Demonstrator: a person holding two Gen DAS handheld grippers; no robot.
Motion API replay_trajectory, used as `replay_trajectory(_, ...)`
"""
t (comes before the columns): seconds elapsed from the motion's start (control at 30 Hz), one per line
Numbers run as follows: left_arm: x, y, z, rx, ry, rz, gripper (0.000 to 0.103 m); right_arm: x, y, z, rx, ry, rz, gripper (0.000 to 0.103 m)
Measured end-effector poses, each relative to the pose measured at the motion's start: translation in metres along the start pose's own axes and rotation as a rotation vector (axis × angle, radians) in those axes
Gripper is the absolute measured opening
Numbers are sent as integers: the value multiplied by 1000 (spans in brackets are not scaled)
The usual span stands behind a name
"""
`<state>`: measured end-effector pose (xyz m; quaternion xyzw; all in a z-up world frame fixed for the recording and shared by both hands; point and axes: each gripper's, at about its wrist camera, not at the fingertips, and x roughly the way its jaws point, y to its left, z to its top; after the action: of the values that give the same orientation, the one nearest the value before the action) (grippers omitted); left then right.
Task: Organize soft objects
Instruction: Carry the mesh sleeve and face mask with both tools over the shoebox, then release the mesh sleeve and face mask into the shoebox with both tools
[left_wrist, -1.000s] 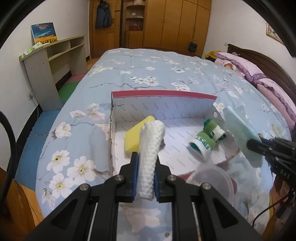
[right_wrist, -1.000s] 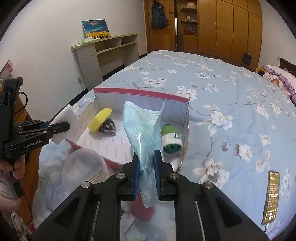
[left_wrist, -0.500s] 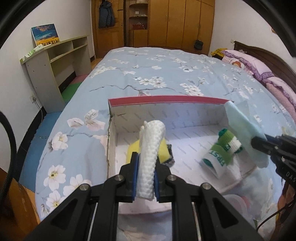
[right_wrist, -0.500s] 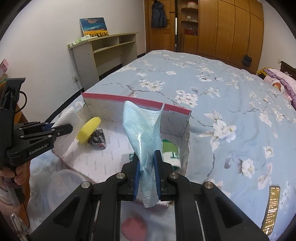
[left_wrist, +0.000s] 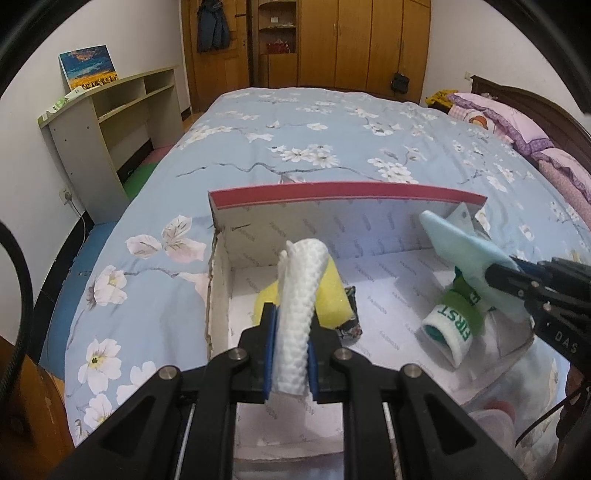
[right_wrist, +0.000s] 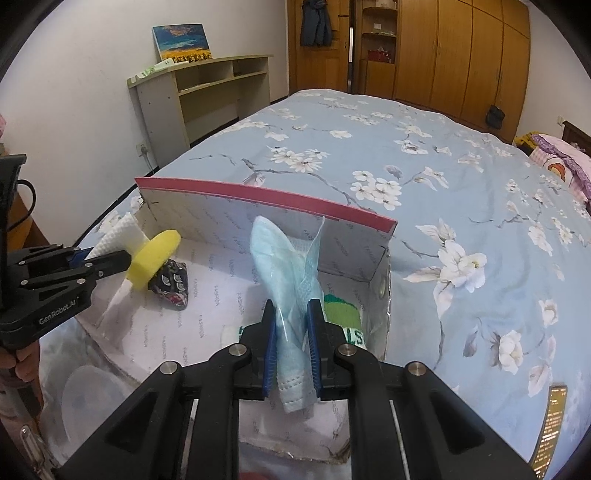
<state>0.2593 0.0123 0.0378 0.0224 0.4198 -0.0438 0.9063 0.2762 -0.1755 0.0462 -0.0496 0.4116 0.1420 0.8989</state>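
Bed (left_wrist: 332, 122) with blue floral cover fills most of both views; open cardboard box (left_wrist: 347, 195) with red top edge sits on its near end. Left gripper (left_wrist: 290, 354) jaws clenched on white waffle-textured cloth (left_wrist: 299, 295), cloth standing up over the box's left part. Right gripper (right_wrist: 291, 347) jaws clenched on light blue face mask (right_wrist: 280, 266), held upright over the box's right part. Both grippers show in each other's view: right gripper at the right edge of the left wrist view, left gripper at the left edge of the right wrist view.

Inside box: yellow sponge (left_wrist: 332, 299) near the left wall, dark patterned pouch (right_wrist: 171, 282) touching it, green and white rolled sock (left_wrist: 454, 321) lying on its side toward the right wall. Clear plastic lid (right_wrist: 88, 391) lies just outside the box's near edge.

Room: white walls, beige shelf unit (left_wrist: 110, 122) along the left wall with a painting (left_wrist: 88, 68) leaning on top, wooden wardrobes (left_wrist: 369, 40) at the far end, dark jacket (left_wrist: 212, 24) hanging on the door, pink pillows (left_wrist: 517, 125) at the headboard on the right. Blue and green floor mats (left_wrist: 140, 177) beside the bed.
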Motion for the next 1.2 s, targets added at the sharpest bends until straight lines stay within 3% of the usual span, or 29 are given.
replay_trajectory(0.3,1,0,1,3,5,-4,15,6,3,0,-2,2,16,15)
replay_trajectory(0.4,1,-2,-1,8,4,-11,16,5,4,0,-2,-3,24,22)
replay_trajectory(0.7,-6,-7,-4,7,11,-37,48,-2,1,-3,32,-9,51,40)
replay_trajectory(1.2,-46,-11,-21,33,3,-36,52,-45,-4,-22,86,-60,79,44)
